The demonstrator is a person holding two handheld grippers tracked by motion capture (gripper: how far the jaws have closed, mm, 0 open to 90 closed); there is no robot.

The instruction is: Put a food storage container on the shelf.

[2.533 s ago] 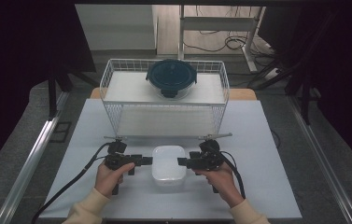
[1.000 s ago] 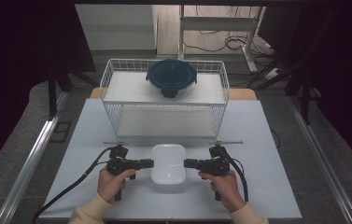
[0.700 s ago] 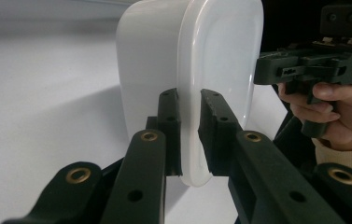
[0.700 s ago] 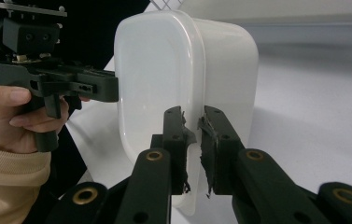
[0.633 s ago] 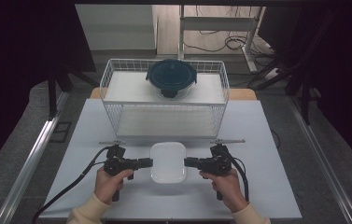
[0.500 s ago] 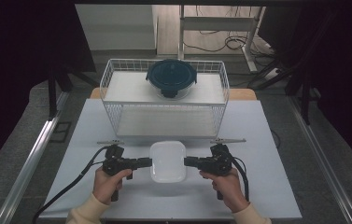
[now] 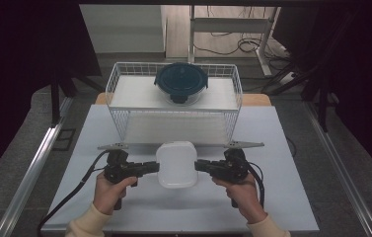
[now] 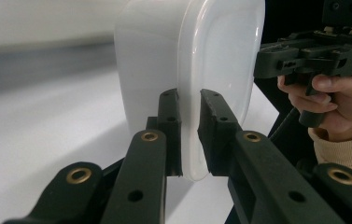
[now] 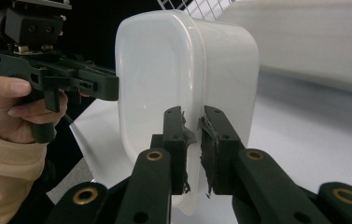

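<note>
A white plastic container [image 7: 176, 164] with a lid hangs above the white table, held from both sides. My left gripper [image 7: 155, 167] is shut on the lid rim at its left edge; in the left gripper view the jaws pinch the container [image 8: 197, 70] rim, and the left gripper [image 8: 190, 135] shows both pads pressed on it. My right gripper [image 7: 199, 166] is shut on the opposite rim. In the right gripper view the container [image 9: 183, 65] stands on edge between the pads of the right gripper [image 9: 193, 154].
A white wire basket [image 7: 119, 81] stands at the back of the table, with a round dark-lidded glass container [image 7: 180, 81] inside it. The table [image 7: 292, 197] has bare room around the hands. Cables trail from both grippers toward the front edge.
Both grippers have lifted the white container up off the table; it now appears higher and nearer the basket's front than before.
</note>
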